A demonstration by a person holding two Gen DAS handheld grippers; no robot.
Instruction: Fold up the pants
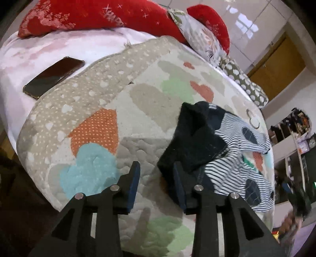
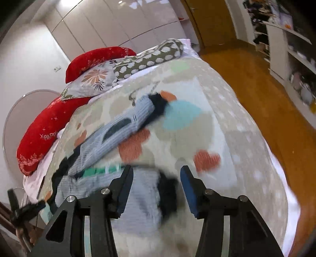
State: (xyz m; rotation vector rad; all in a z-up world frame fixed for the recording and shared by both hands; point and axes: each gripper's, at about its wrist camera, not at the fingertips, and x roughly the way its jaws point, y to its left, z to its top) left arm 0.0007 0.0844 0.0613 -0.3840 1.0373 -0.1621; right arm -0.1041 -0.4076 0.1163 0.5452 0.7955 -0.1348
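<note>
The pants (image 1: 237,158) are small, striped white and navy, with dark patches and black cuffs, and lie crumpled on a patterned quilt (image 1: 138,98). In the left wrist view my left gripper (image 1: 157,168) is open over the quilt. A black cuff (image 1: 193,138) lies just past its right finger (image 1: 178,178), and nothing is pressed between the pads. In the right wrist view the pants (image 2: 118,128) stretch from far centre to near left, blurred. My right gripper (image 2: 156,170) stands open above a striped leg end with a black cuff (image 2: 167,193), and its pads are clear of the cloth.
A dark phone (image 1: 53,77) lies on the white sheet at the far left. Red pillows (image 1: 94,15), a floral pillow (image 2: 92,81) and a spotted bolster (image 2: 148,57) line the bed's head. Wooden floor (image 2: 266,102) and shelves (image 2: 292,49) lie to the right.
</note>
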